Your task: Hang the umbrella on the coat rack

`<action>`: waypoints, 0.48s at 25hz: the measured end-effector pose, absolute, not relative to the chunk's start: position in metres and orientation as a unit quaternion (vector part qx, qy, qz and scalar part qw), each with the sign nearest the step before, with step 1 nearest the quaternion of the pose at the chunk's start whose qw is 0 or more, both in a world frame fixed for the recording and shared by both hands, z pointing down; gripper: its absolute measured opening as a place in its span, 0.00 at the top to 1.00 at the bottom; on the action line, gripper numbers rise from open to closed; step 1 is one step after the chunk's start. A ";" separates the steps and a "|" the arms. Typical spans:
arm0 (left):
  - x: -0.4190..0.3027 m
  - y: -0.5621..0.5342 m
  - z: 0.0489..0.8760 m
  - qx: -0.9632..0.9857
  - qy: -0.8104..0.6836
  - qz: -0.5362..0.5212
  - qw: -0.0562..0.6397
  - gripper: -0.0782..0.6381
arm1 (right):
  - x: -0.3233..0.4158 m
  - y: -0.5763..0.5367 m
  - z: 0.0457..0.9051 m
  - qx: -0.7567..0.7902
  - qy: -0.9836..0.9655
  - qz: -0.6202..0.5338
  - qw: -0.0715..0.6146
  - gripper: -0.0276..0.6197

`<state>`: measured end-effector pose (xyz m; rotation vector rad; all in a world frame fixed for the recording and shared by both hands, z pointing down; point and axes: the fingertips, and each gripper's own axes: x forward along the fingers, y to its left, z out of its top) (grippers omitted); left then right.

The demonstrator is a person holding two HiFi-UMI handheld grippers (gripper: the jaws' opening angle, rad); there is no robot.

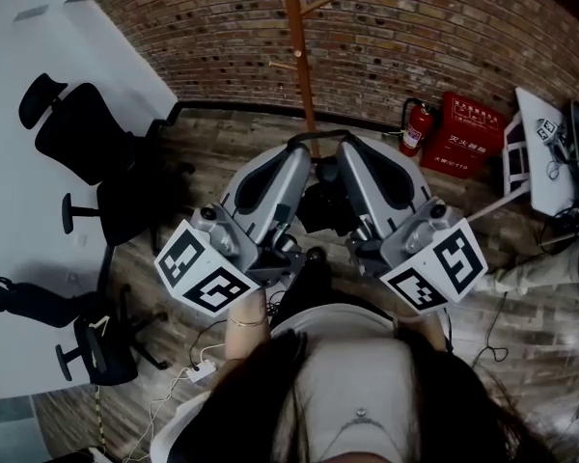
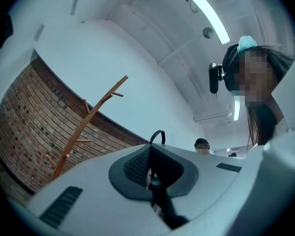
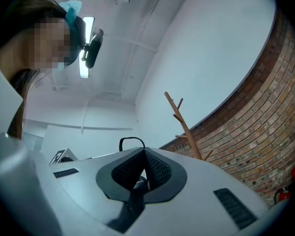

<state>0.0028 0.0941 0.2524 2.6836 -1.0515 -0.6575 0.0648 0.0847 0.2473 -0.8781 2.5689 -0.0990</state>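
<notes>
Left gripper [image 1: 301, 157] and right gripper [image 1: 353, 154] are making two; one umbrella [image 1: 320, 210], one coat rack [image 1: 297, 46], one fire extinguisher [image 1: 415, 129], seemingly three chairs [image 1: 87, 143] are showing.

Left gripper [image 1: 297, 162], right gripper [image 1: 353, 162]: rounded grey plastic shells, black ribbed pads [image 2: 135, 165], white cubes [image 1: 205, 268] with black square markers. Wearer: pale top [image 1: 352, 379].

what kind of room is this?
Likely an office: black swivel chairs at a white table, a wooden coat rack by the brick wall, and a fire extinguisher.
</notes>
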 end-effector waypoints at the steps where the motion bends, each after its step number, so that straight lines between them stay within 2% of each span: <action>1: 0.001 0.089 0.251 0.904 -0.354 -0.221 0.092 0.88 | 0.062 0.080 0.246 -0.316 0.924 -0.035 0.211 0.90; 12: -0.025 0.030 0.245 0.910 -0.343 -0.218 0.089 0.88 | 0.033 0.022 0.239 -0.319 0.922 -0.035 0.216 0.90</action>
